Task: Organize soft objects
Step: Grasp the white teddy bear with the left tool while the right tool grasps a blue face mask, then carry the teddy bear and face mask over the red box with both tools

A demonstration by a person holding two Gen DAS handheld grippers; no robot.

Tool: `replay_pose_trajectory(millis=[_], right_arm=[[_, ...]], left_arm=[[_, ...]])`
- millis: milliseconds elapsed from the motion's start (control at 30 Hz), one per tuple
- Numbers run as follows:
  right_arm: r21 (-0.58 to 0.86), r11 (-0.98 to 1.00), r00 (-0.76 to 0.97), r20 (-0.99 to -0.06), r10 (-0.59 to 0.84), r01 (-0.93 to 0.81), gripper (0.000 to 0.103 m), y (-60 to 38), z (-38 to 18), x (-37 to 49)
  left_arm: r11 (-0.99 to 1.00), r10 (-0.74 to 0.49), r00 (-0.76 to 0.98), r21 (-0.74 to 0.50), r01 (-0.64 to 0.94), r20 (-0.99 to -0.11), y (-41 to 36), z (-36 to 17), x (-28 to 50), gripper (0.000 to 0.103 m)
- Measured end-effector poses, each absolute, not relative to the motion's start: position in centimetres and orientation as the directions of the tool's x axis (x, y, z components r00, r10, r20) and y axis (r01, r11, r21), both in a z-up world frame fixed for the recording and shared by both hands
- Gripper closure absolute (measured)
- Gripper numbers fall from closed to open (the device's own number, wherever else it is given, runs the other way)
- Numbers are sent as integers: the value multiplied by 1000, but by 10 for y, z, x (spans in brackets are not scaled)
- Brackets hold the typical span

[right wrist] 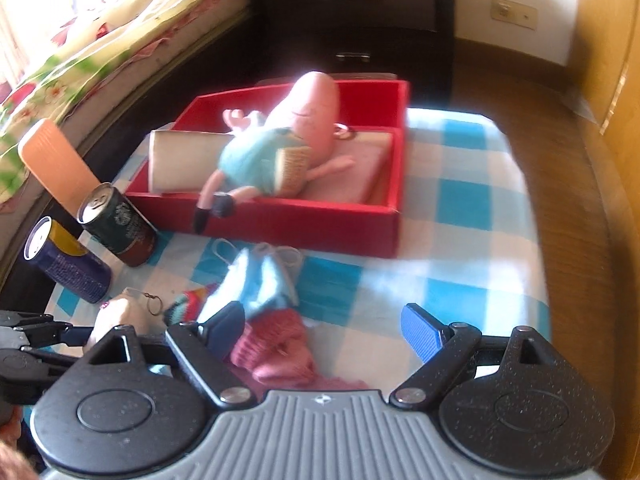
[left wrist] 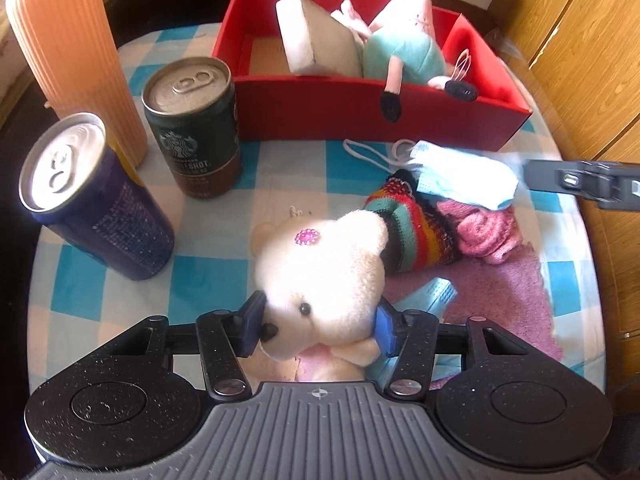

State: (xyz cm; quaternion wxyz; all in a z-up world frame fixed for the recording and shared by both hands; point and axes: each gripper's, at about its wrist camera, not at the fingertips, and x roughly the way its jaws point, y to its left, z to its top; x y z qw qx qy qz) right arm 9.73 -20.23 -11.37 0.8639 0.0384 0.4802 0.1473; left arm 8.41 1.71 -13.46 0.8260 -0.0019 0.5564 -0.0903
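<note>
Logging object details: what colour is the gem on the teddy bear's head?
Pink, on the cream teddy bear; the gem shows best in the left wrist view.

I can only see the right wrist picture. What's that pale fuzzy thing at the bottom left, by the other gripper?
Observer: A cream teddy bear, with a pink sparkly flower on its head.
Operator: Is it being held?
Observer: Yes. The left gripper has its blue pads pressed on both sides of the bear's head.
Operator: And the striped scrap beside it?
Observer: A rainbow-striped knitted piece, lying against the bear's head and partly under the blue face mask.
</note>
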Motion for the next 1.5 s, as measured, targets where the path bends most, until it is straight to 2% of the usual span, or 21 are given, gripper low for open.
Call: replay_pose_trajectory(millis=[300,400,500,533,567,767,1267,1500], right_arm=[[261,935,432,-834,343,-238,36,-159,-129,129],[286,926,382,-849,364,-246,39,-147,-139,137],[282,930,344,-871,351,-234,61,-143,-146,140],[290,929,331,-875,354,-229,73,-144,-148,140],[299,928,322,-876,359,-222,78,-146,-149,139],[328,920,330,-862,384,-214,89,-159,-144,133],[444,864,438,-745,504,-239,92,-189,-89,110],[445,854,466,-716,520,-268,92,-193,-71,97]], left_arm=[[974,-223,386,-190,123,-895,32,-120,83,49],[974,-225,380,-197,113,-897,35,-121,83,48],[974,-226,382,-202,102,-896,38,-121,85,48],[974,-228,384,-205,101,-895,39,-120,85,48],[973,-232,387,-208,103,-893,38,-118,86,48],[970,-243,392,-210,126,-887,28,-115,86,47],[948,-315,497,-297,118,-808,26,-72,94,47],[955,-292,533,-271,119,-794,18,-60,100,47]])
